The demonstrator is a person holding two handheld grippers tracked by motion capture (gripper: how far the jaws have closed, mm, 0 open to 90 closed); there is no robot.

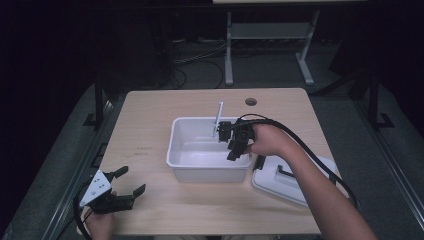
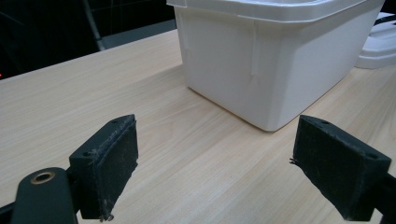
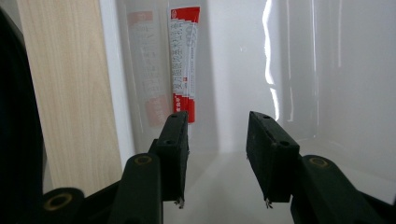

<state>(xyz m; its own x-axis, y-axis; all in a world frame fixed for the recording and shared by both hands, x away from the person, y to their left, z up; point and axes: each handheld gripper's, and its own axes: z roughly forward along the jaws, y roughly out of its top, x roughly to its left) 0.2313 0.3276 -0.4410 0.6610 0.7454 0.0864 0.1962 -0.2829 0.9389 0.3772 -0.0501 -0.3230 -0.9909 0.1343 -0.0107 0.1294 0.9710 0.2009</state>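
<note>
A white plastic bin (image 1: 172, 145) stands in the middle of the wooden table (image 1: 150, 110). A slim white and red tube (image 1: 219, 117) leans upright against the bin's far wall. My right gripper (image 1: 226, 132) is down inside the bin, just in front of the tube. In the right gripper view its jaws (image 3: 217, 135) stand open with nothing between them, and the tube (image 3: 184, 65) rests on the glossy bin wall (image 3: 303, 70) just beyond the left jaw. My left gripper (image 1: 132, 179) hovers open near the table's front left corner, facing the bin (image 2: 261, 60) from a short distance.
The bin's white lid (image 1: 285, 177) with a black handle lies on the table to the right of the bin, under the person's right forearm; its edge (image 2: 378, 46) shows past the bin. A round cable hole (image 1: 251, 101) sits at the table's far edge.
</note>
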